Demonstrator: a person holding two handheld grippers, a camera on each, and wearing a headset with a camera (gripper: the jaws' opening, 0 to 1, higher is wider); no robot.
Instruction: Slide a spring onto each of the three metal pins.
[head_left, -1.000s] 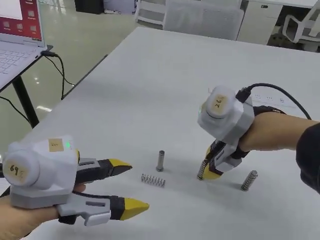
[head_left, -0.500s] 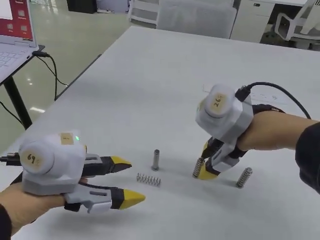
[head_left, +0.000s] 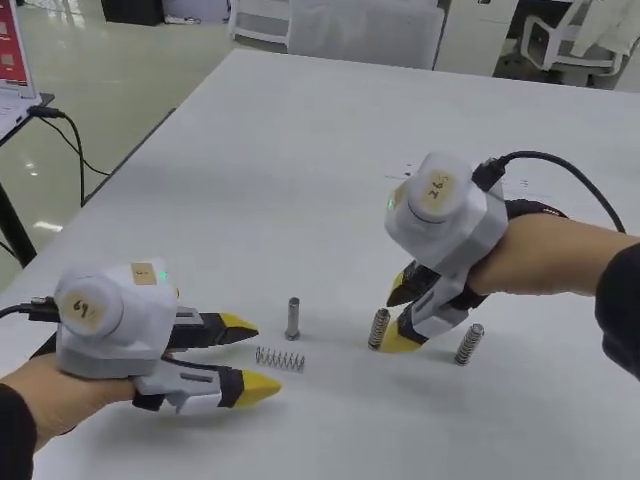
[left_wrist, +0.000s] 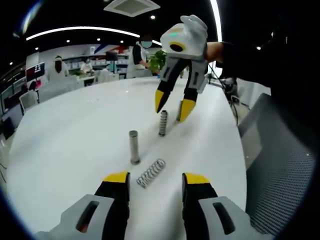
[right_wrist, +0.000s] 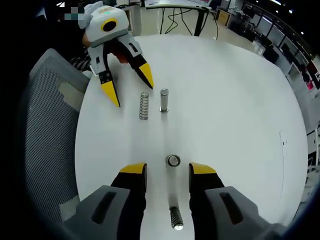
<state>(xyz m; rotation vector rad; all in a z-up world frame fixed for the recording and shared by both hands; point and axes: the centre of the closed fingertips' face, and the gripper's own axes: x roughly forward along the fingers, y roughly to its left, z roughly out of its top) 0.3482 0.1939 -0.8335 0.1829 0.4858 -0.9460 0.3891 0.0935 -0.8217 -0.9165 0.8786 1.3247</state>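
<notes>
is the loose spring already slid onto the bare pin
No, the spring lies on its side on the table beside the bare pin.

My left tool (head_left: 258, 358) and right tool (head_left: 390, 322) look matt plastic; pin (head_left: 293, 318) and spring (head_left: 279, 358) shiny metal; surface (head_left: 300, 150) smooth, matt.

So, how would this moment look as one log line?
left tool: open, by loose spring | right tool: open, by sprung pin | other sprung pin: done | bare pin: pending
</notes>
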